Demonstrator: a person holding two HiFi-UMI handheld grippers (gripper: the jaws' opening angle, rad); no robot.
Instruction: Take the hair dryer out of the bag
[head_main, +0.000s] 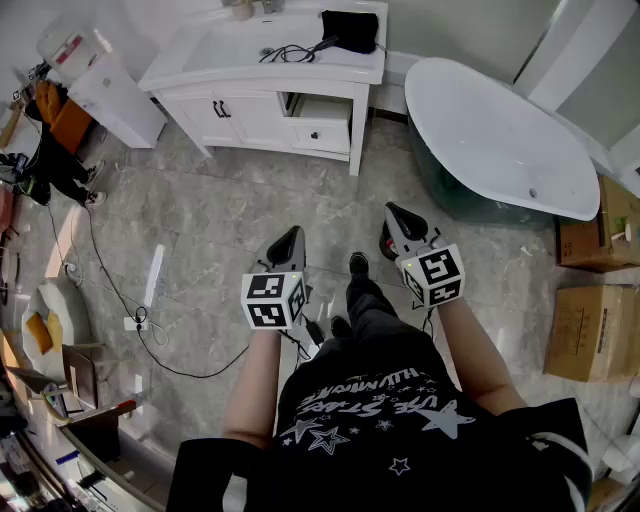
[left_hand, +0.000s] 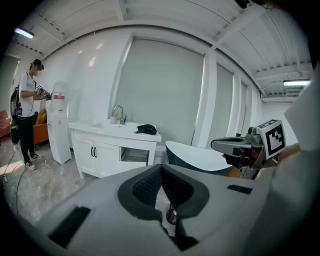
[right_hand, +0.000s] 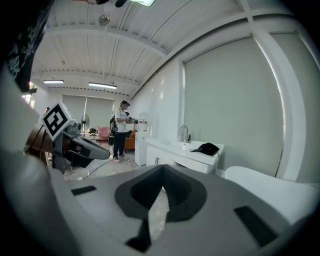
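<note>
Bathroom with a grey marble-look floor (head_main: 220, 220), and the head view takes it in from above. We count one white vanity (head_main: 240, 112) across the upper middle of the frame. The black bag (head_main: 350, 30) sits on its top toward the right end, with a black cord (head_main: 288, 52) looped just left of it. The hair dryer itself we can't make out. One white bathtub (head_main: 500, 130) fills the upper right. Two cardboard boxes (head_main: 590, 335) sit along the right edge, and neither gripper view shows those. Two grippers in the lower middle, the left gripper (head_main: 292, 236) and the right gripper (head_main: 393, 212), side by side over the floor and well apart from the vanity.

Left gripper view: our jaws are pressed together with nothing between them. This one adds a faucet (left_hand: 118, 112) on the vanity, a big frosted window (left_hand: 160, 90) behind it and one person (left_hand: 27, 117) standing at far left. The right gripper pokes in at mid right.

Right gripper view: jaws clamped together too, and empty. Same bag on the vanity right of centre, the left gripper at mid left, and ceiling lights (right_hand: 102, 86) that the head view doesn't catch.
</note>
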